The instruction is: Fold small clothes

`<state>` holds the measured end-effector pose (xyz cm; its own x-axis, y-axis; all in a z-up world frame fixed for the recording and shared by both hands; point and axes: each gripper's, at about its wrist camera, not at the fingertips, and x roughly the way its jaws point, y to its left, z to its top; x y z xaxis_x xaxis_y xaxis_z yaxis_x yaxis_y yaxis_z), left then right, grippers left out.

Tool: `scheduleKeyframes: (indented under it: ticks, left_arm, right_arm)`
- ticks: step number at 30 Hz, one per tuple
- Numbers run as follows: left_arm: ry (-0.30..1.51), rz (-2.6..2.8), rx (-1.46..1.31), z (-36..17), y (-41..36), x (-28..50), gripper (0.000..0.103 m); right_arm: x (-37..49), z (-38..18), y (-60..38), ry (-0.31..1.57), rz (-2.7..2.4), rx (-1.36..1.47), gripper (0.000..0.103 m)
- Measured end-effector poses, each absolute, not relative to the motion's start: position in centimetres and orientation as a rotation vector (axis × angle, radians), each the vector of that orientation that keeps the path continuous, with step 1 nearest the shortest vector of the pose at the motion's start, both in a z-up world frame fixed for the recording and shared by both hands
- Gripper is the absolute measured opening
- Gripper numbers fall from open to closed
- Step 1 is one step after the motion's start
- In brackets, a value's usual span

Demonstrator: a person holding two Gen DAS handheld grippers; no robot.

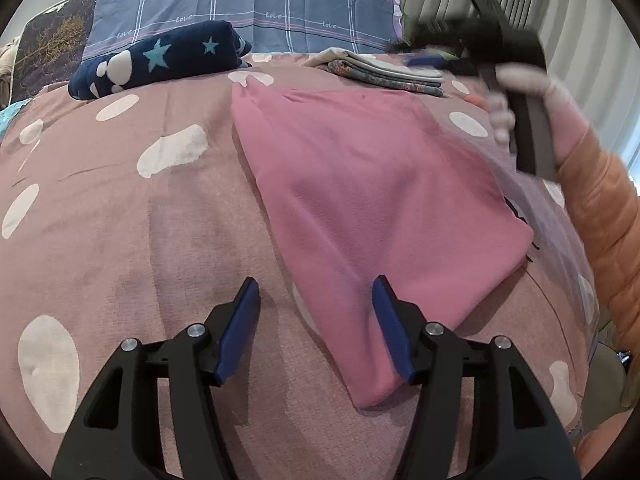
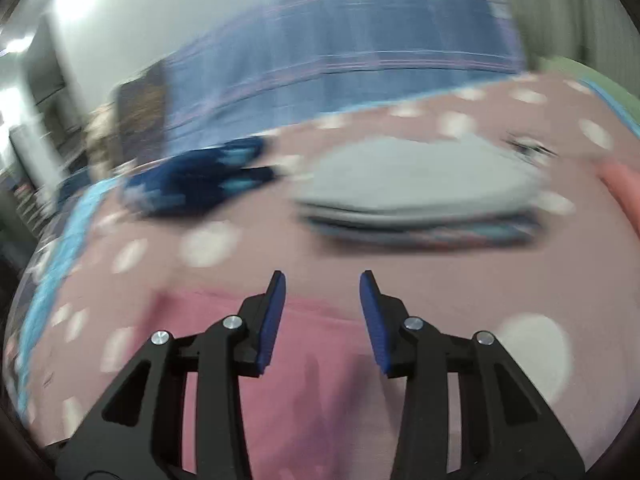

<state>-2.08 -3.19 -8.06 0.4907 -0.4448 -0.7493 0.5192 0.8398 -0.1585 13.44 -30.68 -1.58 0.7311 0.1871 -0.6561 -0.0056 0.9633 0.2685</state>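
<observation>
A pink garment (image 1: 372, 200) lies folded flat on the spotted pink bedsheet (image 1: 120, 240). My left gripper (image 1: 316, 292) is open and empty, just above the garment's near left corner. My right gripper (image 2: 322, 280) is open and empty above the garment's far edge (image 2: 312, 380); that view is blurred by motion. In the left wrist view the right gripper's black body (image 1: 520, 92) is held in a hand at the upper right, blurred.
A stack of folded clothes (image 1: 392, 70) lies at the far side, also in the right wrist view (image 2: 416, 188). A rolled navy star-print cloth (image 1: 160, 60) lies at the far left. Blue plaid bedding (image 1: 248, 8) stands behind. Curtains (image 1: 580, 20) hang on the right.
</observation>
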Motion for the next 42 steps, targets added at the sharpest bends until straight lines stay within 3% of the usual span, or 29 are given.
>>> scheduleKeyframes:
  ticks: [4,10,11,12,15,17,21,24,27,33,34,38,42]
  left_arm:
    - [0.879,-0.592,0.08,-8.1,-3.0,-2.0,0.06]
    - [0.876,-0.596,0.076,-8.1,-2.9,-2.1,0.061]
    - [0.878,-0.6,0.07,-8.1,-2.8,-2.0,0.061]
    - [0.88,-0.603,0.065,-8.1,-2.7,-2.0,0.061]
    - [0.883,-0.609,0.053,-8.2,-2.6,-1.9,0.061]
    - [0.883,-0.609,0.054,-8.1,-2.6,-1.9,0.061]
    - [0.882,-0.608,0.056,-8.1,-2.6,-1.9,0.061]
    - [0.883,-0.607,0.057,-8.2,-2.6,-1.9,0.061]
    - [0.881,-0.599,0.073,-8.1,-2.8,-2.0,0.061]
    - [0.882,-0.596,0.069,-8.2,-2.8,-2.0,0.062]
    - [0.883,-0.596,0.069,-8.2,-2.9,-2.0,0.062]
    - [0.875,-0.577,0.089,-8.1,-3.0,-2.3,0.064]
    - [0.877,-0.571,0.075,-8.0,-2.7,-2.2,0.067]
  right_arm:
    - [16.1,-1.2,-22.8,0.85,0.325,0.174,0.04]
    - [21.1,-4.9,-15.4,1.035,0.35,0.074,0.038]
    - [21.8,-5.9,-14.8,1.084,0.357,0.082,0.034]
    - [22.3,-6.7,-14.4,1.106,0.367,0.09,0.01]
    - [22.4,-5.7,-14.3,1.04,0.42,0.17,0.001]
    - [22.9,-4.4,-15.1,0.961,0.454,0.282,0.001]
    - [23.6,-6.1,-15.5,1.027,0.393,0.222,0.001]
    - [21.9,-5.2,-16.5,0.974,0.398,0.238,0.01]
    - [18.8,-2.8,-17.7,0.901,0.402,0.191,0.026]
    - [14.4,-4.7,-19.5,0.987,0.393,0.107,0.026]
    - [14.3,-6.2,-20.0,1.033,0.339,0.094,0.021]
    - [12.2,-6.0,-22.1,0.912,0.254,0.045,0.019]
    - [7.9,-3.2,-25.8,0.818,0.305,0.219,0.024]
